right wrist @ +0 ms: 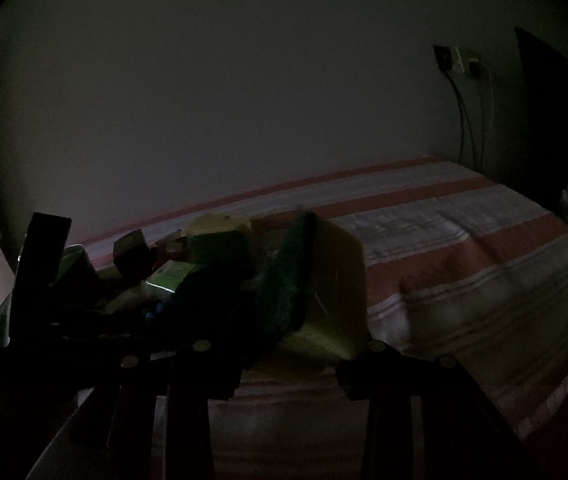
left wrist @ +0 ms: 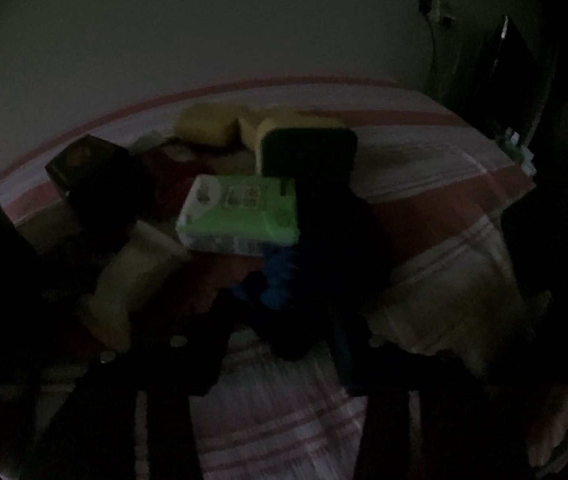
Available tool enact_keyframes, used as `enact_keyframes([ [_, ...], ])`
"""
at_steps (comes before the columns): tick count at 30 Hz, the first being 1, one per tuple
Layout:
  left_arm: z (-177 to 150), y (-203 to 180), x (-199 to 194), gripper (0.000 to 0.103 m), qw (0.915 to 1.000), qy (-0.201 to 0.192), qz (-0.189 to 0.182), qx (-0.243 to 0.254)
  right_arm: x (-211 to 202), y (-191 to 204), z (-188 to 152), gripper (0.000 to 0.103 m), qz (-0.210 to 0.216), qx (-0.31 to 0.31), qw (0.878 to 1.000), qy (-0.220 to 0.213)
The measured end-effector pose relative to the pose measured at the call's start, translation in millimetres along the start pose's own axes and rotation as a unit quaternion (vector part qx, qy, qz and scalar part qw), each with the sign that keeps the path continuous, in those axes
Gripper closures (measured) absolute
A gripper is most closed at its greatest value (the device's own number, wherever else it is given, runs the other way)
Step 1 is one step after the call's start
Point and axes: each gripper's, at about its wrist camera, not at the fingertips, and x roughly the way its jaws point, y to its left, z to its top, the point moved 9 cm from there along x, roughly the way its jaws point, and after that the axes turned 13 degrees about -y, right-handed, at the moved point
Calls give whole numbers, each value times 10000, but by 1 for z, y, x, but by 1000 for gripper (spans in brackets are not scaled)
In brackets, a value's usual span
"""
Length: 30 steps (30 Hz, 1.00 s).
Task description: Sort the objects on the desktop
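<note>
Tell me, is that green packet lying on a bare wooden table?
No, the green packet lies among other objects on a striped red and white cloth, with no bare wood showing.

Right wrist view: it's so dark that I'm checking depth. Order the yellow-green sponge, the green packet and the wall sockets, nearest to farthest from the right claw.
1. Yellow-green sponge: centre, just ahead of the right claw.
2. Green packet: left, in the clutter beyond.
3. Wall sockets: upper right, on the far wall.
</note>
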Motion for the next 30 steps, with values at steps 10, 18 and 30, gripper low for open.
enact_keyframes([
  [10,-1,7,-1,69,9983,-323,-159,-450,0,-6,-7,64,2,151,9998,94],
  [18,5,13,-21,69,9965,-628,-110,-539,1,1,-5,64,-15,122,9999,82],
  [30,12,51,-69,69,9919,-1125,241,-532,-2,60,7,64,401,-252,9989,-16],
])
